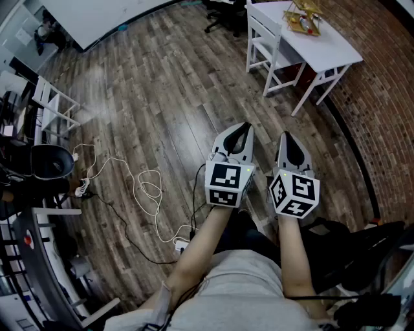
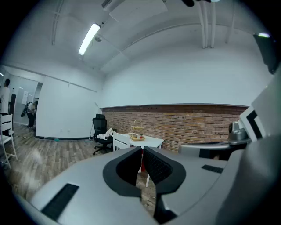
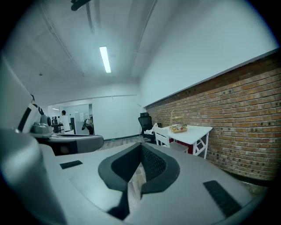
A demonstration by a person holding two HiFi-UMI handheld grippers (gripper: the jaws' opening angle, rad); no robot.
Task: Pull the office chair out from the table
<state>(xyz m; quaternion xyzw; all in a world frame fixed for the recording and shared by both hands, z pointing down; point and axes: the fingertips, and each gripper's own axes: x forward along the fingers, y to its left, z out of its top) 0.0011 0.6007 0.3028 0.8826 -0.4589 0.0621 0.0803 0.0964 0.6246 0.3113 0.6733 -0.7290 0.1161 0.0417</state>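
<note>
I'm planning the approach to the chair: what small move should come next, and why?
Probably step forward toward the black office chair at the far end of the white table. The left gripper and right gripper are both shut and empty, over the wooden floor, well short of it.

The table (image 1: 326, 52) stands beside the brick wall (image 1: 381, 116), with a tiered stand (image 1: 304, 16) at its far end. A chair (image 1: 264, 35) sits at its left edge, the office chair (image 2: 100, 131) behind that (past the far corner). Cables (image 1: 145, 191) lie on the floor (image 1: 168, 84), left.
</note>
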